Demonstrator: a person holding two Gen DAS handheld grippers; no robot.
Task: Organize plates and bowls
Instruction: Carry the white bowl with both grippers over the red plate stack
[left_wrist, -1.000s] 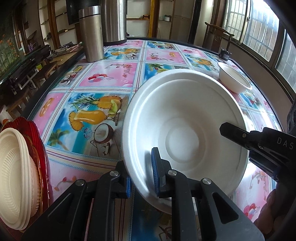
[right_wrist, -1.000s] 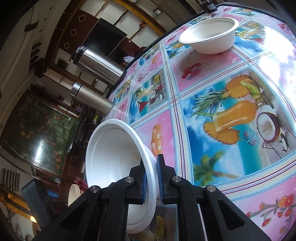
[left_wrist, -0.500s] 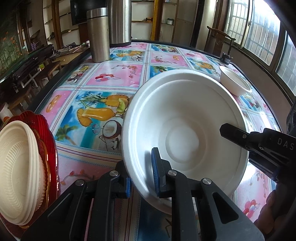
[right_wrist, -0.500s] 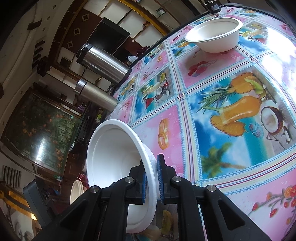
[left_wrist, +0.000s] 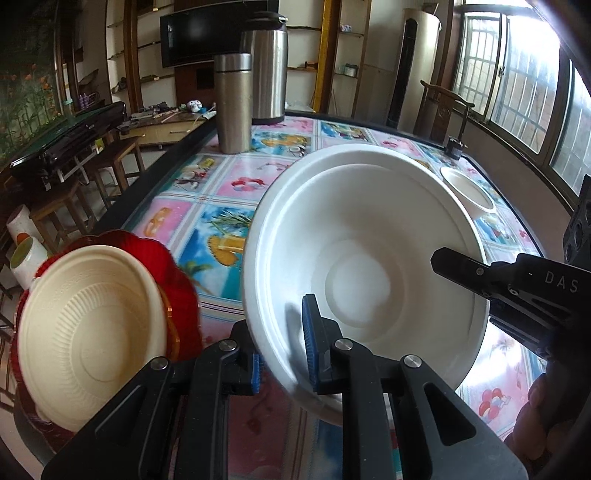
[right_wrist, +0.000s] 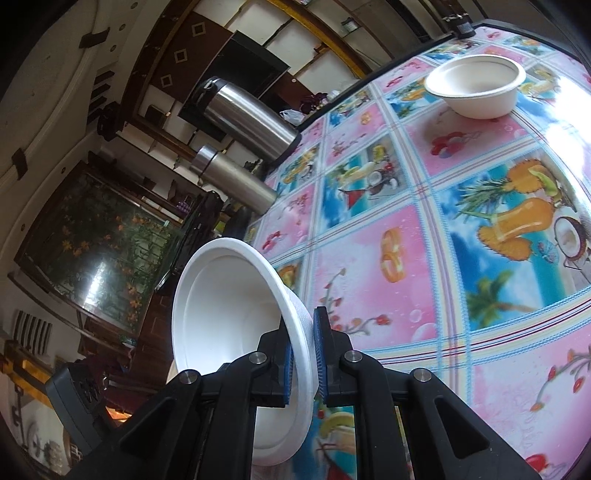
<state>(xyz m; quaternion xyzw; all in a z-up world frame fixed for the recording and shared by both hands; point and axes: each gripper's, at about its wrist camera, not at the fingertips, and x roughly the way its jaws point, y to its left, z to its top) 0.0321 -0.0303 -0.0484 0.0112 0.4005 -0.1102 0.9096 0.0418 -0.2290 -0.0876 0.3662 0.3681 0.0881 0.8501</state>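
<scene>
Both my grippers clamp the white bowl's rim: the left near me, the right on the far side, holding it tilted above the table. Left of it, a cream bowl sits on red plates; a small bowl stands well apart.

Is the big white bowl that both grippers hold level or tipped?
Tipped. The big white bowl hangs above the table, its opening turned sideways, with the left gripper and right gripper clamped on its rim.
</scene>
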